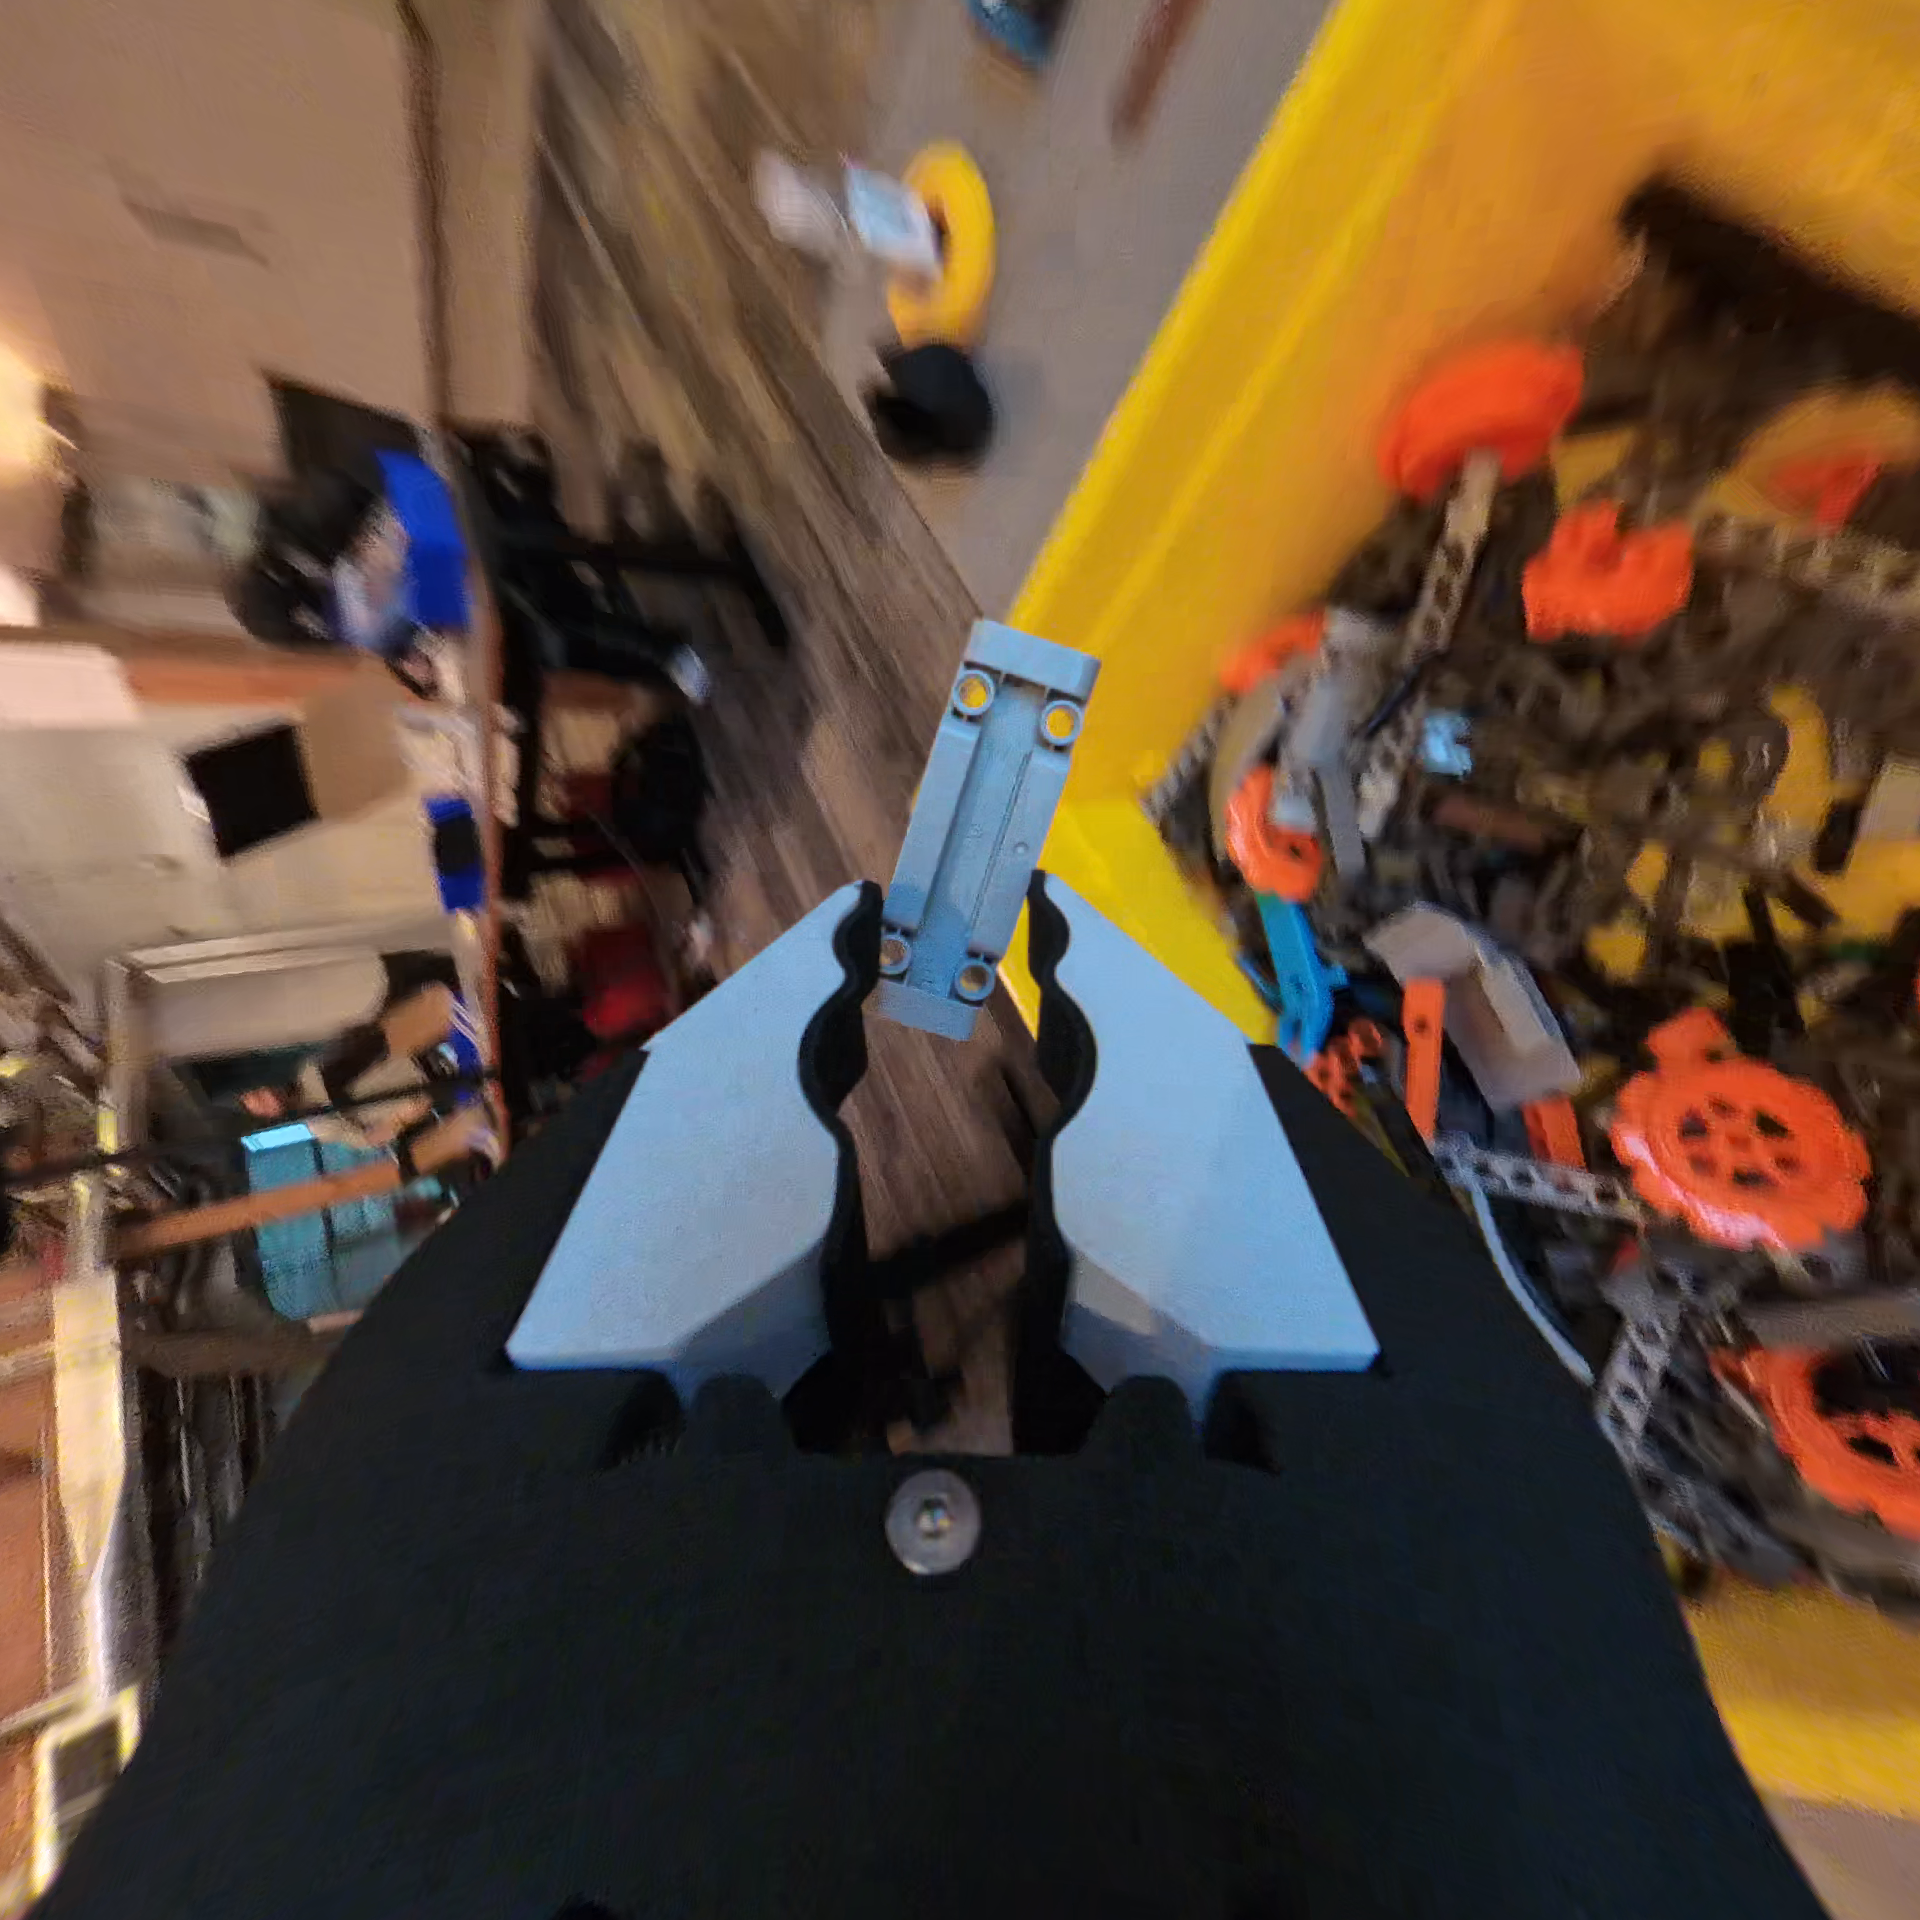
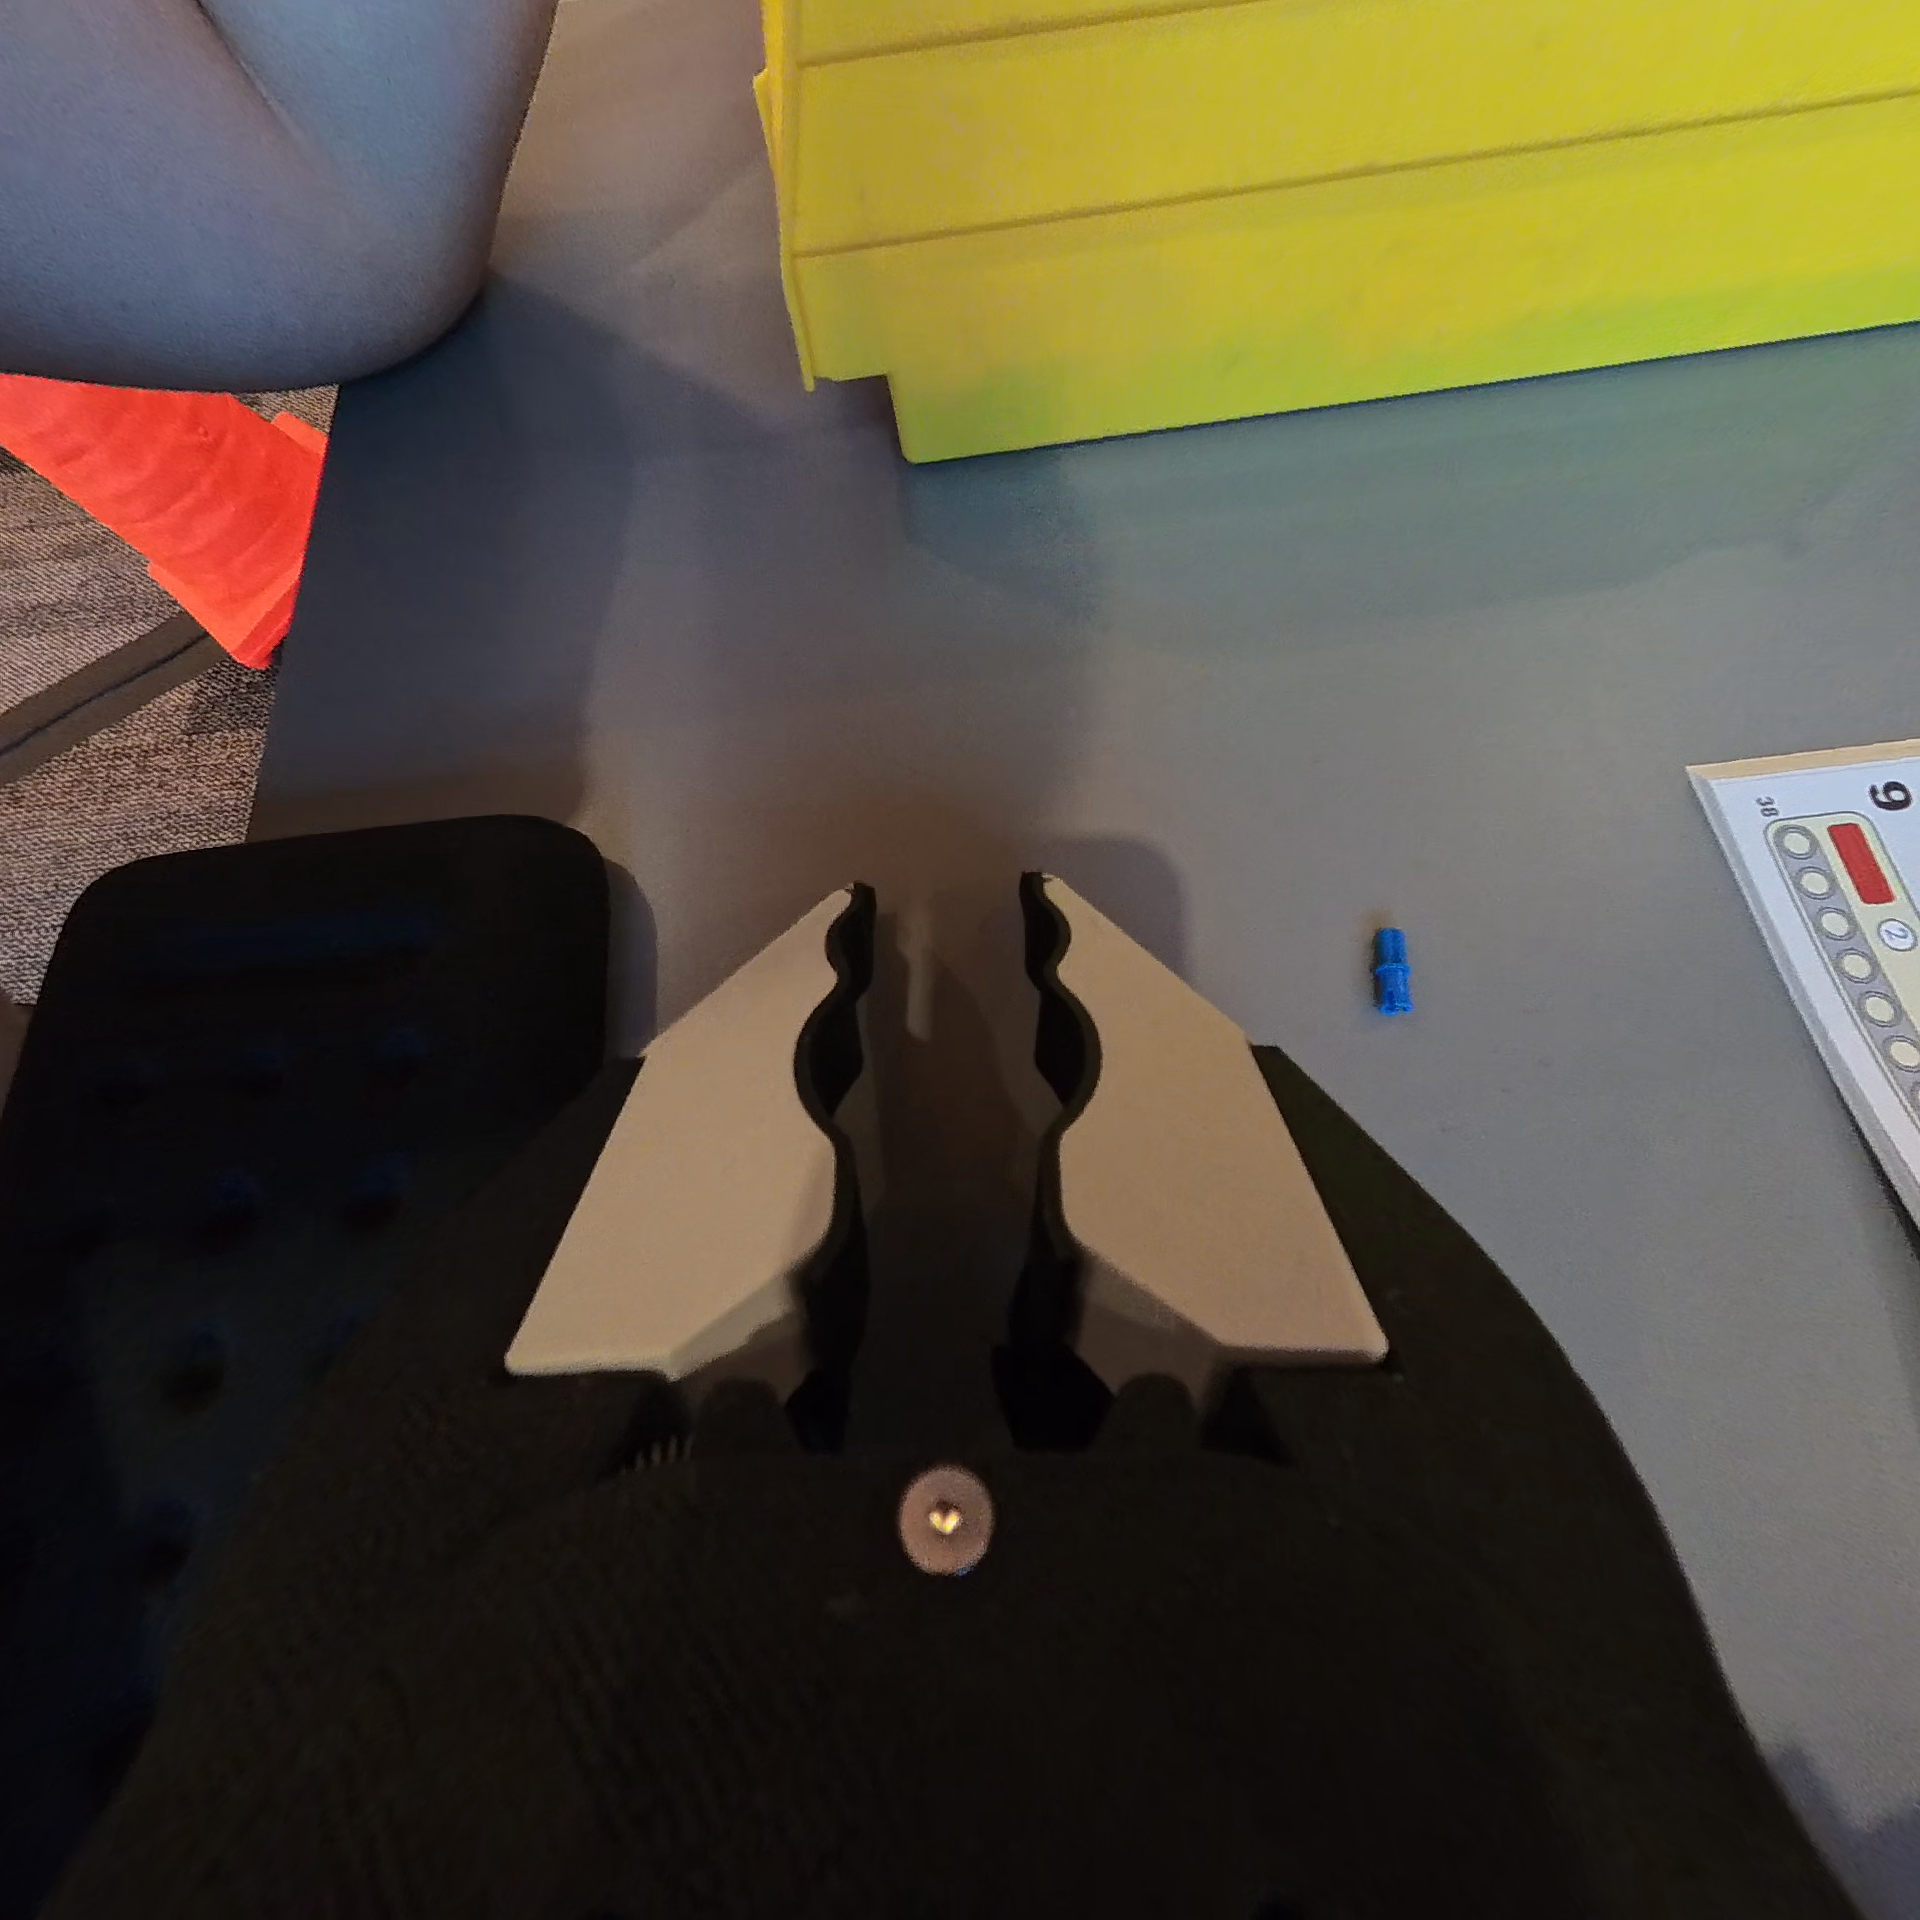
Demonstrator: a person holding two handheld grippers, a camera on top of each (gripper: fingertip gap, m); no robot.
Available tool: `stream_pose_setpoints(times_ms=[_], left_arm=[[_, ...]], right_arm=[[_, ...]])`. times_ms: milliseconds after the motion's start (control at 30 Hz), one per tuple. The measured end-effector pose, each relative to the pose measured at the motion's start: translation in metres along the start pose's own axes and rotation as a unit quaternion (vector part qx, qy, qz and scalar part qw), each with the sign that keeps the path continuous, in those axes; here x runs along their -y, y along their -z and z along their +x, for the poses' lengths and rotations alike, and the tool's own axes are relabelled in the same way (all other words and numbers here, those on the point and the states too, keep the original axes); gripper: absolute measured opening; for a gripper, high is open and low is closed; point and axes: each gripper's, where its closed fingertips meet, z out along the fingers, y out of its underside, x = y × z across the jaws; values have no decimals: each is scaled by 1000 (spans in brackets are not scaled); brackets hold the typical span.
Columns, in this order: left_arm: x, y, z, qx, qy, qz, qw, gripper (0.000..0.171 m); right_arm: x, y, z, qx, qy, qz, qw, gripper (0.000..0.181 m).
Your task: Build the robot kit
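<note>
The left tool (image 1: 948, 894) is gripping a grey rectangular building-toy panel (image 1: 989, 826) by its near end, the pin-holed piece sticking up past the fingertips. It is hanging above a wooden floor, just left of a yellow bin (image 1: 1195, 540) heaped with dark beams and orange gears (image 1: 1740, 1138).

The right tool (image 2: 948, 891) is standing open with nothing between its fingers, hovering over a grey bench (image 2: 1143, 675). A small blue connector pin (image 2: 1390, 969) is lying to its right, with a printed instruction sheet (image 2: 1839, 956) farther right. A yellow bin wall (image 2: 1351, 218) is sitting at the far side.
</note>
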Motion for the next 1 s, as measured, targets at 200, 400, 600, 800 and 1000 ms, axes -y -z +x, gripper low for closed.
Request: stream_pose_setpoints(times_ms=[200, 400, 600, 800, 1000], left_arm=[[-51, -9, 69, -190, 9, -132, 973, 27], [-68, -3, 98, -267, 20, -184, 946, 27], [-78, -3, 106, -286, 48, -220, 931, 27], [-36, 0, 99, -265, 19, -124, 956, 33], [29, 0, 129, -317, -47, 13, 947, 16]], right_arm=[[-1, 0, 0, 6, -8, -2, 1000, 29], [-1, 0, 0, 6, -8, -3, 1000, 29], [-1, -1, 0, 7, -8, -4, 1000, 29], [-2, -1, 0, 8, -9, -7, 1000, 29], [-2, -1, -1, 8, -8, -7, 1000, 29]])
